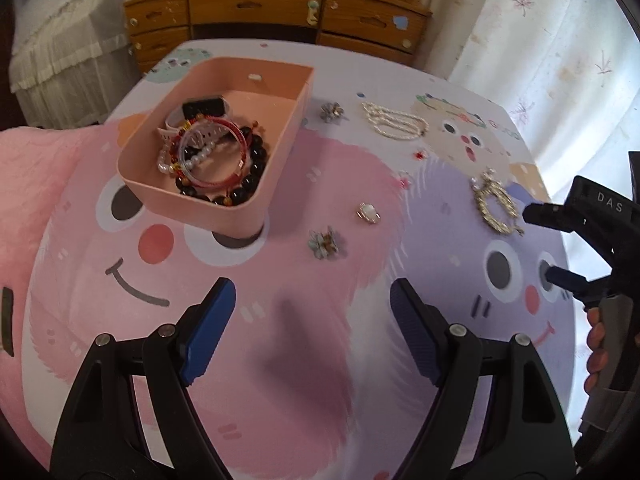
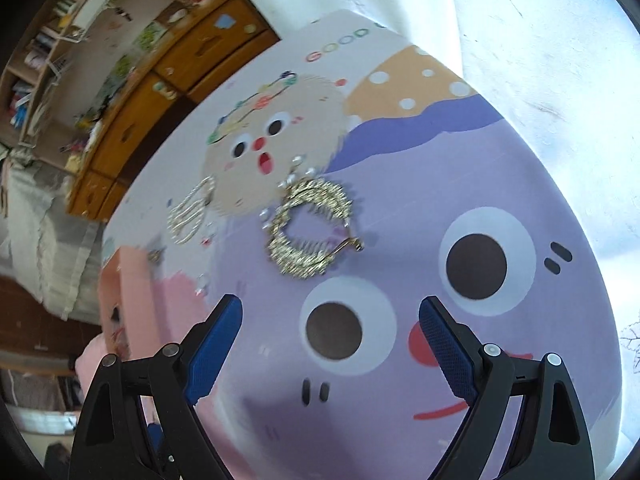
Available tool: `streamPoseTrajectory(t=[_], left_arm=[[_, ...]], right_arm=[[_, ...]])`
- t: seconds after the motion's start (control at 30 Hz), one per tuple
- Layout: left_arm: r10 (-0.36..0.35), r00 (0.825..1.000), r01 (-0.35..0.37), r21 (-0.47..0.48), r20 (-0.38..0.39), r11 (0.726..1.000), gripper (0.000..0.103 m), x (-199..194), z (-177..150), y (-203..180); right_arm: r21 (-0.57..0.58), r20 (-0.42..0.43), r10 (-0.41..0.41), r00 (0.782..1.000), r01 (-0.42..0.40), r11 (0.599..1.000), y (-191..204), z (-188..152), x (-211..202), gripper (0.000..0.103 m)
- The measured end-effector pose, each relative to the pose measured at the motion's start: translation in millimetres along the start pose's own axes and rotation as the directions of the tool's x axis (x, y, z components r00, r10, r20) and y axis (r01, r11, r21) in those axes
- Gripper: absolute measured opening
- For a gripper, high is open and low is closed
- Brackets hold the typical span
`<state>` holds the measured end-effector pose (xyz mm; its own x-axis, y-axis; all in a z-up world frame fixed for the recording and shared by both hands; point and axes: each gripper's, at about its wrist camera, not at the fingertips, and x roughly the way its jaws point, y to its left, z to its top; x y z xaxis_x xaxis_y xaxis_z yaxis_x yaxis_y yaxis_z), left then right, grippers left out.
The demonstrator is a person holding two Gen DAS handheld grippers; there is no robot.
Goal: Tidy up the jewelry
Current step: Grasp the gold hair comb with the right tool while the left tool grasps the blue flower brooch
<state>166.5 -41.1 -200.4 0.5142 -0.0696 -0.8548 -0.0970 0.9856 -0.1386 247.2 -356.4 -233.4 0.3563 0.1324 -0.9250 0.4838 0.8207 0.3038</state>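
A pink tray (image 1: 256,208) on the table holds several bracelets (image 1: 224,156) and a black watch (image 1: 202,107). Loose on the cloth lie a pearl necklace (image 1: 394,121), a gold sparkly hair clip (image 1: 496,204), a white brooch (image 1: 368,213) and two flower pieces (image 1: 325,243) (image 1: 331,111). My left gripper (image 1: 312,300) is open and empty above the cloth, near the closer flower. My right gripper (image 2: 330,318) is open and empty, just short of the gold clip (image 2: 310,226); it also shows at the right of the left wrist view (image 1: 540,242). The necklace (image 2: 192,210) lies beyond.
The table wears a cartoon-face cloth (image 1: 312,360) and ends near a white curtain (image 1: 540,40) on the right. A wooden dresser (image 1: 276,12) stands behind the table. A pink fluffy cushion (image 1: 40,184) lies at the left.
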Motion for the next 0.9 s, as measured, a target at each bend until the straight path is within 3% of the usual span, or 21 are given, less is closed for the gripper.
streamPoseTrajectory(t=[0.2, 0.33, 0.47, 0.57, 0.9], left_arm=[[0.054, 0.998, -0.053, -0.019, 0.021, 0.998, 0.071, 20.5, 7.7, -5.6], [0.067, 0.998, -0.067, -0.037, 0.009, 0.997, 0.067, 32.5, 8.5, -8.5], [0.074, 0.997, -0.074, -0.049, 0.000, 0.996, 0.061, 40.3, 7.6, -10.6], [0.072, 0.997, -0.072, -0.051, -0.009, 0.996, 0.051, 46.8, 9.6, -12.2], [0.094, 0.996, -0.094, -0.074, -0.007, 0.993, 0.047, 58.9, 17.5, -18.3]], right_arm=[[0.033, 0.031, -0.001, 1.000, 0.000, 0.999, 12.6, 8.9, 19.6, 0.091], [0.029, 0.049, -0.054, 0.997, 0.053, 0.998, 29.6, 13.4, 26.7, 0.091], [0.061, 0.061, -0.061, 0.996, 0.058, 0.996, 38.5, 19.6, 33.4, 0.085], [0.098, 0.052, -0.069, 0.996, 0.064, 0.993, 38.8, 25.7, 39.2, 0.084], [0.093, 0.058, -0.163, 0.985, 0.157, 0.983, 49.0, 37.9, 48.3, 0.080]])
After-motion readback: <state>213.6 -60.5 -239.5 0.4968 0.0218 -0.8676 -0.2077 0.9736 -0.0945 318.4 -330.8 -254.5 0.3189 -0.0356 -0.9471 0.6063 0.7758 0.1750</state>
